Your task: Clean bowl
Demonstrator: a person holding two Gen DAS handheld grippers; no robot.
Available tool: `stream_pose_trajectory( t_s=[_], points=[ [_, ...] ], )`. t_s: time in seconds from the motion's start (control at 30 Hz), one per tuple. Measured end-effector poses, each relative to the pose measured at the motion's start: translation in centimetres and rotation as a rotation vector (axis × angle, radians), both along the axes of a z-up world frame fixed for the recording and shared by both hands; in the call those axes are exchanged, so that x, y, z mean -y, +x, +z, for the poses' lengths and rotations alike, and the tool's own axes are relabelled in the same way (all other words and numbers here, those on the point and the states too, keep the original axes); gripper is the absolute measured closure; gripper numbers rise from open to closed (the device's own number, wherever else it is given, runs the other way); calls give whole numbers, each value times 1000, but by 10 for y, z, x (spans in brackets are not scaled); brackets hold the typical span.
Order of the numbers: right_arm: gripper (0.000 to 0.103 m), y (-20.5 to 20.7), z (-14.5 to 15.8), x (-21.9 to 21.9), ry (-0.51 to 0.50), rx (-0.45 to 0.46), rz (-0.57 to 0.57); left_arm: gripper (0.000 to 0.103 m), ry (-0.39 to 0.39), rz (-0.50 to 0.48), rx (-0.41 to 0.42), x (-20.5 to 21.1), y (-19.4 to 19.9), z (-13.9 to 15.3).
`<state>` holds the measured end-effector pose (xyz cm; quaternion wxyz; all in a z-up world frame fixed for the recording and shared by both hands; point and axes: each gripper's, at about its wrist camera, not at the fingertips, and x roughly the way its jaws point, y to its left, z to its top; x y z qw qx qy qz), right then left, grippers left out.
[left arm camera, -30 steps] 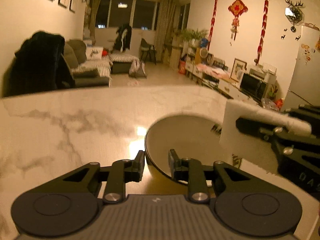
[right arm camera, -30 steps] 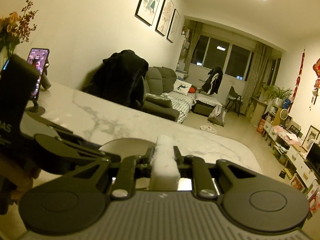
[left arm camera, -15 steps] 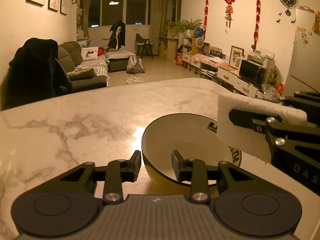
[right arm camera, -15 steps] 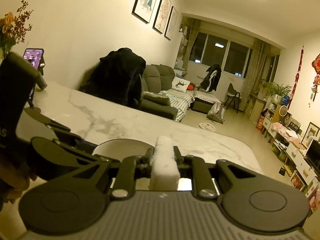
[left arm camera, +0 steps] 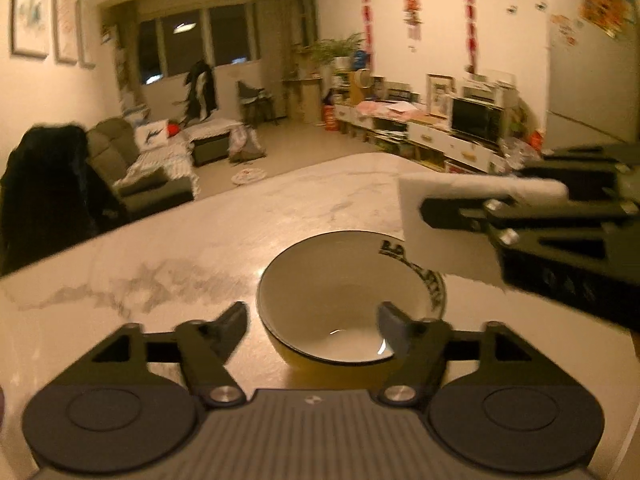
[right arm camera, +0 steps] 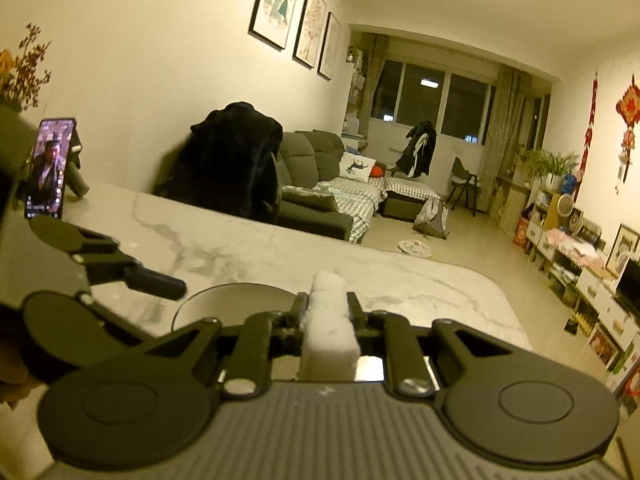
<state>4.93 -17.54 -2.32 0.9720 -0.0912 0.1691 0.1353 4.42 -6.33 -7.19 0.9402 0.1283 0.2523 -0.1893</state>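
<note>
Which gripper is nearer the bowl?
Left. The left gripper is opening right at the bowl, its near rim between the fingers, untouched. The right gripper, shut on the sponge, sits beside it.

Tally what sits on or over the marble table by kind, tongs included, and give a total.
Bowl: 1
Sponge: 1
Phone: 1
Tongs: 2, left tongs opening around nothing, right tongs shut on the sponge
Total: 5
</note>
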Motion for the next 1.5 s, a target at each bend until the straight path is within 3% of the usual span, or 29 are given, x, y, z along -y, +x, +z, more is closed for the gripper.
stream_pose_trajectory(
  t_s=[0.3,0.53,0.73,0.87,0.93,1.0,1.1,1.17,1.23,1.43,1.5],
  points=[
    [84,4,1,13,68,-28,-17,21,121,-179,87,9,-18,0],
    [84,4,-1,21,110,-37,-43,29,343,-340,30,32,-15,-17],
    [84,7,-6,28,142,-57,-53,44,529,-439,-58,46,3,-34],
    [84,11,-9,30,167,-70,-46,63,681,-509,-64,51,12,-52],
    [84,13,-10,33,176,-75,-45,71,687,-544,-69,52,13,-57],
    [84,15,-12,36,191,-80,-48,86,622,-563,-107,50,19,-57],
    [84,18,-13,45,235,-90,-61,93,451,-547,-161,45,33,-48],
    [84,20,-13,50,265,-99,-65,91,207,-483,-238,32,52,-39],
    [84,20,-13,54,284,-100,-66,92,25,-470,-277,22,58,-39],
    [84,18,-8,63,345,-79,-57,91,-438,-394,-331,-16,62,-49],
    [84,20,-8,65,366,-83,-57,92,-545,-358,-344,-25,65,-46]
  ],
)
